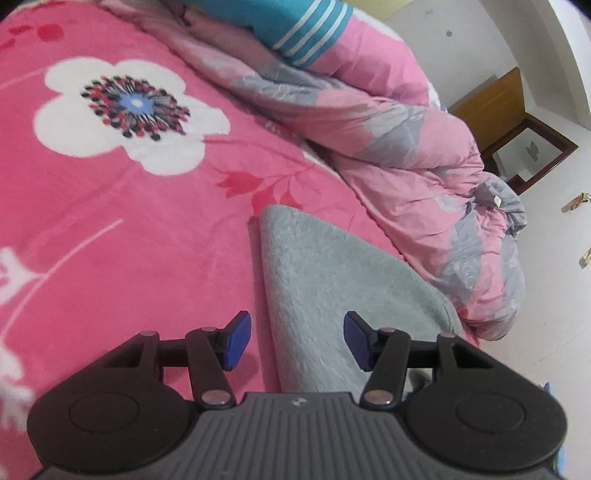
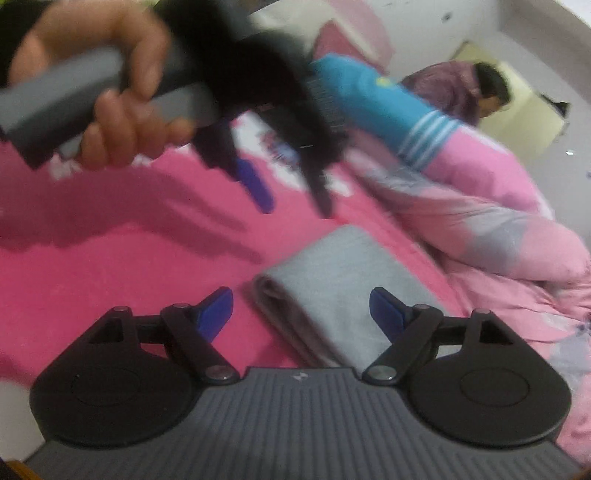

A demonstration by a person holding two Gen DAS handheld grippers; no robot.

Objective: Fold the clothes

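Note:
A folded grey fleece garment (image 1: 332, 280) lies on the pink flowered bedspread (image 1: 110, 221). My left gripper (image 1: 293, 339) is open and empty, its blue pads hovering just above the garment's near edge. In the right wrist view the garment (image 2: 340, 291) shows as a neat folded stack. My right gripper (image 2: 301, 314) is open and empty above its near end. The left gripper (image 2: 291, 195) appears there too, blurred, held in a hand above the bed beyond the garment.
A rumpled pink and grey quilt (image 1: 406, 147) lies along the right side of the bed. A blue garment with white stripes (image 1: 295, 26) rests on it. A person (image 2: 476, 88) sits at the far side. A wooden cabinet (image 1: 498, 107) stands by the wall.

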